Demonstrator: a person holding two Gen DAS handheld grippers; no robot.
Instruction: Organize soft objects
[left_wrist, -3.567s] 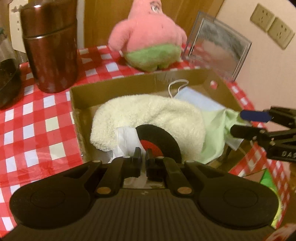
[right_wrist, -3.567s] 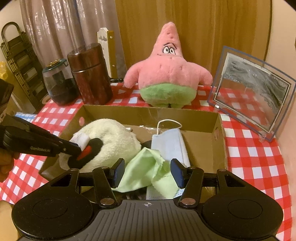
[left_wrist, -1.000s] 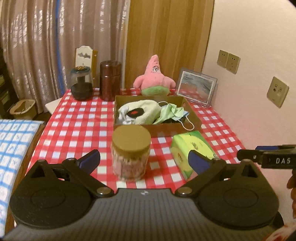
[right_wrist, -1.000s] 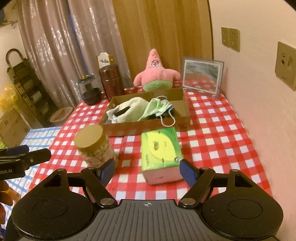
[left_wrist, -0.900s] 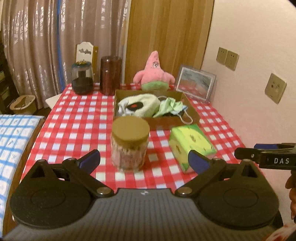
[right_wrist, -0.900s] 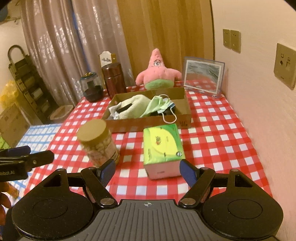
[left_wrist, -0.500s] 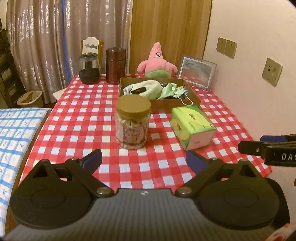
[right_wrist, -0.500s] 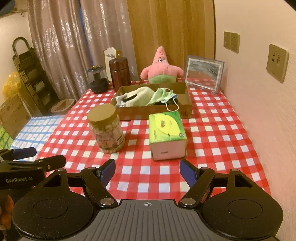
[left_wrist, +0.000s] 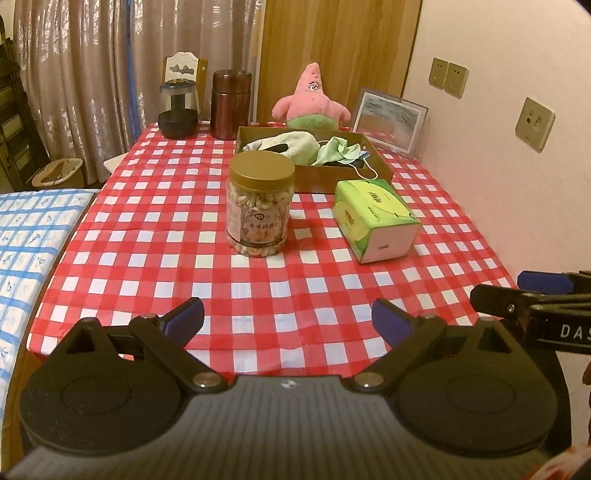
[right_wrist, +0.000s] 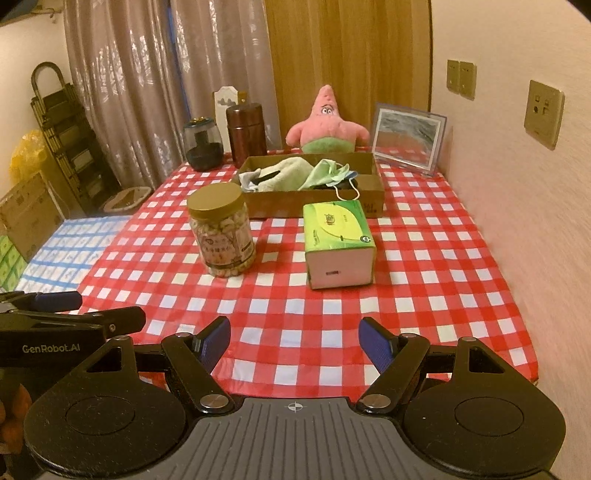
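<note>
In the upper middle of both views a shallow brown cardboard box (left_wrist: 343, 182) sits on the red-and-white checked tablecloth (left_wrist: 177, 236), holding the soft things: a cream terry towel (right_wrist: 291, 168), a pale green cloth (right_wrist: 323, 171) and a light blue pleated face mask (right_wrist: 345, 175) whose white ear loop hangs over the box's front wall. These look limp and very light, so they would likely drape and slip out of a shallow pinch; a bunched fold of the towel or cloth seems the safest hold, while the mask's thin loop would probably snag or stretch. Behind the box a pink star-shaped plush toy with green shorts (right_wrist: 327, 127) stands upright, squashy and best pinched by an arm or its pointed head. In front of the box stand a clear plastic jar with a gold lid (left_wrist: 260, 206) and a green paper tissue pack (right_wrist: 338, 242), apart from each other. At the bottom of each frame the left gripper (left_wrist: 288, 319) and right gripper (right_wrist: 293, 341) hover over the table's near edge, jaws spread wide and empty.
</note>
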